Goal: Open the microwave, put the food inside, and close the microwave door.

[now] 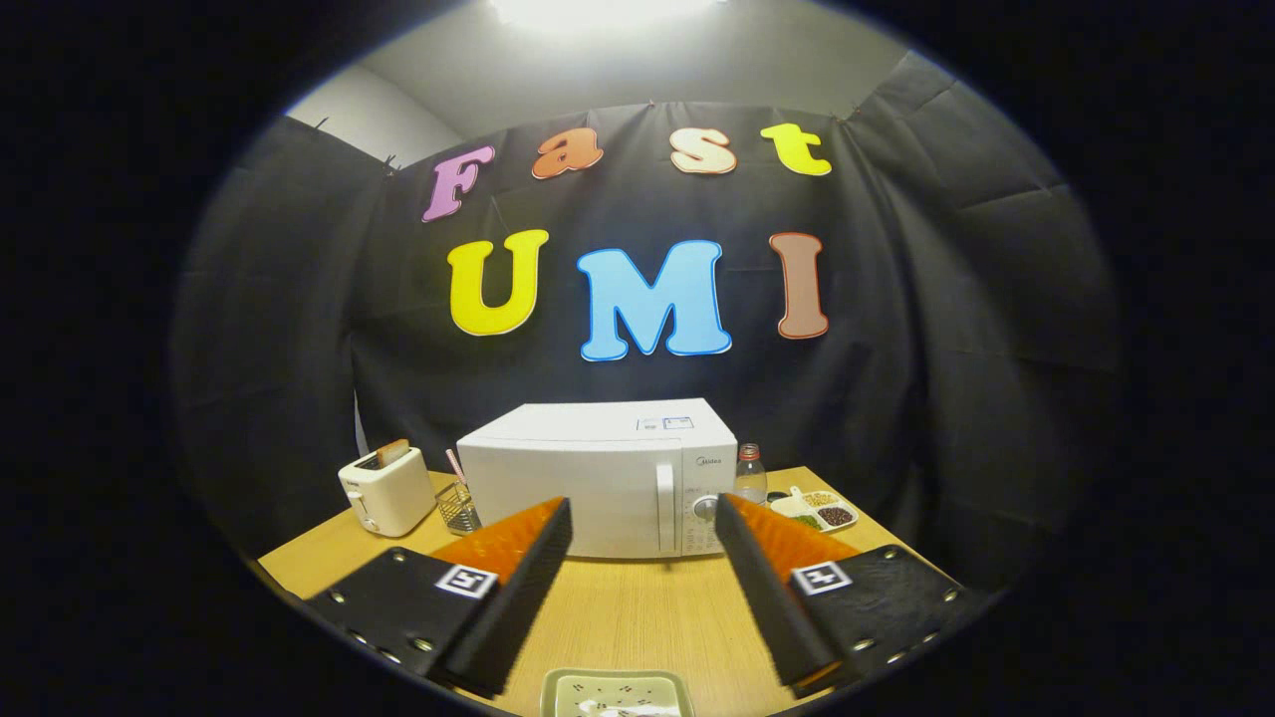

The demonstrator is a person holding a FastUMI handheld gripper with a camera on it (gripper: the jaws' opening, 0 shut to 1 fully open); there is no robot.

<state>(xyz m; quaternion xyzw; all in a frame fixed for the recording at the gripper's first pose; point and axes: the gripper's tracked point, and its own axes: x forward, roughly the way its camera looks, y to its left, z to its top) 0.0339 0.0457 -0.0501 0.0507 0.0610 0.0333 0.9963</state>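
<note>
- The claw (642, 523) hangs above the light wooden table (618, 607), its two fingers spread wide apart with nothing between them but bare tabletop and the appliance beyond.
- The white box-shaped microwave (598, 478) sits at the far side of the table, beyond the fingers, and its door looks closed flush against the body; the tall vertical handle (665, 508) stands just left of the control panel.
- The food looks to be on the pale green square plate (618, 694) lying on the table below and between the fingers, on the near side; it has not been picked up.
- Judging from this, the task is at its very start: opening the door, loading the food and closing the door are all left to do.
- Around the microwave: a cream toaster (386, 490) holding a slice of bread to its left, a small wire basket (458, 506) between the two, a clear bottle (750, 474) and a white divided dish of small foods (819, 510) to its right.
- The plate is cut off at its near edge, so what lies on it is hard to make out.
- The right finger covers part of the microwave's control panel.
</note>
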